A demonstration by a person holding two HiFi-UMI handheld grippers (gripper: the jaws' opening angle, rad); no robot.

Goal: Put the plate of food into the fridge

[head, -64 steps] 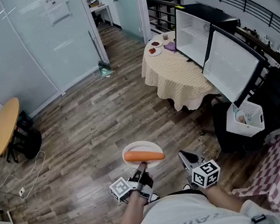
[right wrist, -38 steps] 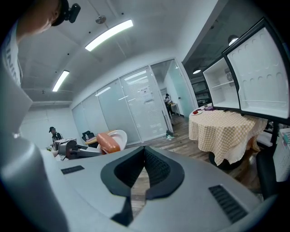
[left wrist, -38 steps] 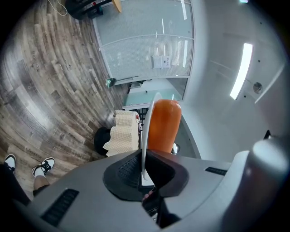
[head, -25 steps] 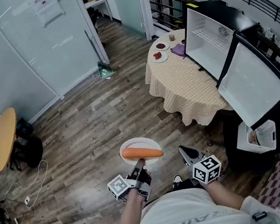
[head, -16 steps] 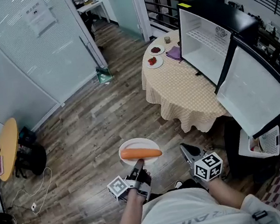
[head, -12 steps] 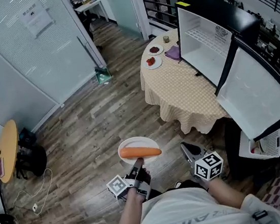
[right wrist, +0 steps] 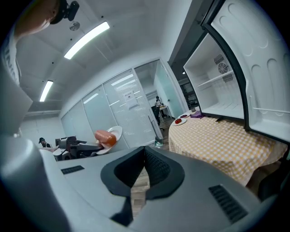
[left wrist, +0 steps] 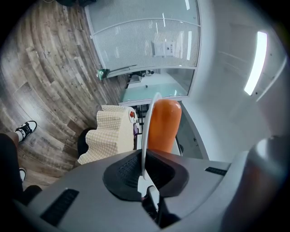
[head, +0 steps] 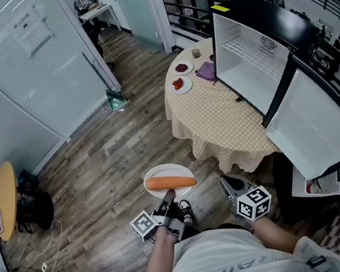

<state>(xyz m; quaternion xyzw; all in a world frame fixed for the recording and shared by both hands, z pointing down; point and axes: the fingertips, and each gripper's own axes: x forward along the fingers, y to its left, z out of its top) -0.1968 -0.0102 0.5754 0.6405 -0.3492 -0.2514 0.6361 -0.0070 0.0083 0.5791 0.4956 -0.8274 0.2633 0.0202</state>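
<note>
Low in the head view, toward 6 o'clock, the left tongs (head: 168,195) are clamped on the near rim of the white plate (head: 153,173), held level above the wooden floor (head: 99,166) with a long orange piece of food (head: 170,182) lying across it. The right tongs (head: 227,182), at 3 o'clock of the plate, are closed with nothing between them. The open fridge (head: 253,59) stands at 2 o'clock of the plate, beside the checked-cloth tabletop (head: 217,113).
</note>
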